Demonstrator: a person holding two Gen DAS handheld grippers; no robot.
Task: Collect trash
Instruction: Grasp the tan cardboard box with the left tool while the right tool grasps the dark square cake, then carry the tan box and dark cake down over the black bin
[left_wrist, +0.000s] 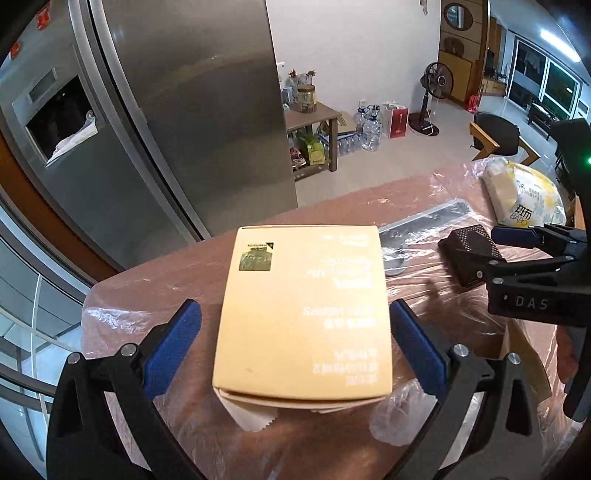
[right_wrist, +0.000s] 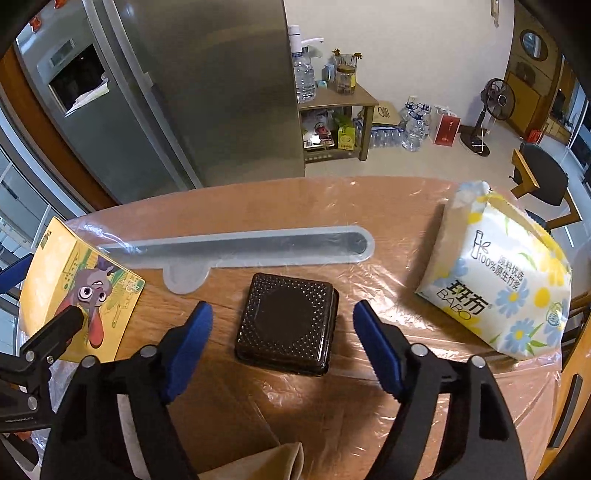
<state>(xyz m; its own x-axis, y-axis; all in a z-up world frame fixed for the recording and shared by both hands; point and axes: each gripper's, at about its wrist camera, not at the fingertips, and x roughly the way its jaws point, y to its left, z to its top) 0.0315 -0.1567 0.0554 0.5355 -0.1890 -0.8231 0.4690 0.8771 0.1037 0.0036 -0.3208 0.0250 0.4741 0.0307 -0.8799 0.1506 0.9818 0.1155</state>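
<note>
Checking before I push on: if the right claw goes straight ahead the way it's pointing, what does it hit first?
Most likely the black box on the table. It lies between the open fingers of the right claw, which are not touching it. Depth is unclear.

On the plastic-covered wooden table: one yellow cardboard box, one black dimpled plastic tray, one flowered tissue pack, one long grey silicone mat.

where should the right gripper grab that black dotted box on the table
Across its two opposite side walls, coming down from above. The black box lies flat on the plastic-covered table, low and squarish, and the right gripper already straddles it with open jaws, a pad on each side, neither touching it.
</note>
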